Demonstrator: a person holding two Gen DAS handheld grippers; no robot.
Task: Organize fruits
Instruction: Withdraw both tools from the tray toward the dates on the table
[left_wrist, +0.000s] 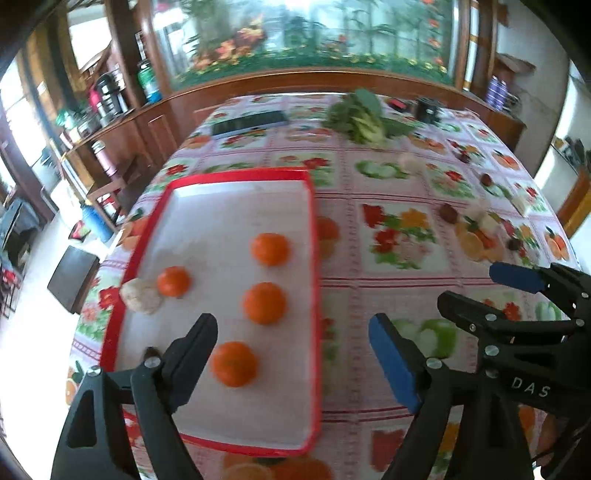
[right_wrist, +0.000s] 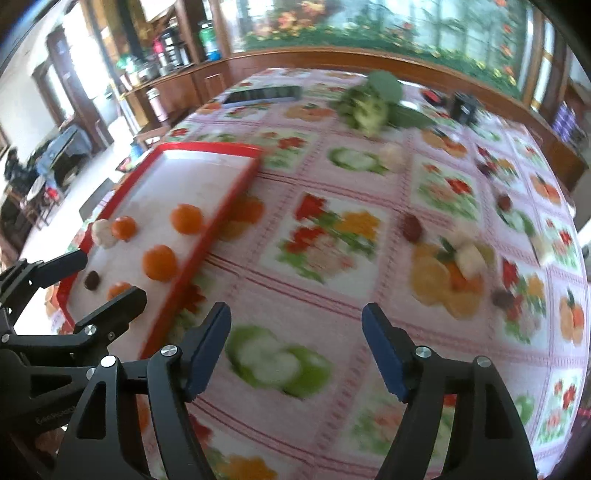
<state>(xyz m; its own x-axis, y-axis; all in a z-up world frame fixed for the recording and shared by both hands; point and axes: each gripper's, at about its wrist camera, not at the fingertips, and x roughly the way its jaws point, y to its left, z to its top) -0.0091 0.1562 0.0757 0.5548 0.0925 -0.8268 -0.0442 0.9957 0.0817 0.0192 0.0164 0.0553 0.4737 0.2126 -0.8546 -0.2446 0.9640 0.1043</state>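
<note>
Four oranges (left_wrist: 264, 302) sit spread over the white floor of the red-rimmed tray (left_wrist: 314, 258) in the lower left of the left wrist view, with a pale garlic-like bulb (left_wrist: 141, 295) touching the leftmost one, so we judge the tray to be the collecting place for the sorting. A small dark fruit (right_wrist: 91, 280) also lies on the tray near its lower left rim in the right wrist view. Our left gripper (left_wrist: 291, 354) hangs above the tray's near end with its fingers well apart and nothing between them, the nearest orange just below the gap. Our right gripper (right_wrist: 295, 347) likewise has its fingers apart and empty, over the bare flowered cloth of the surface (right_wrist: 332, 236) to the right of the tray. We read both as free for a fresh pick. What is left to gather seems to lie in the right of both views: dark red fruits (right_wrist: 412, 228) and pale pieces (right_wrist: 469, 258) scattered well apart from the tray. Leafy greens (left_wrist: 360, 118), a dark flat device (left_wrist: 251, 122) and a small black box (left_wrist: 428, 109) stay at the far end, likely outside the job. Blur makes the printed fruits hard to tell from real ones.
</note>
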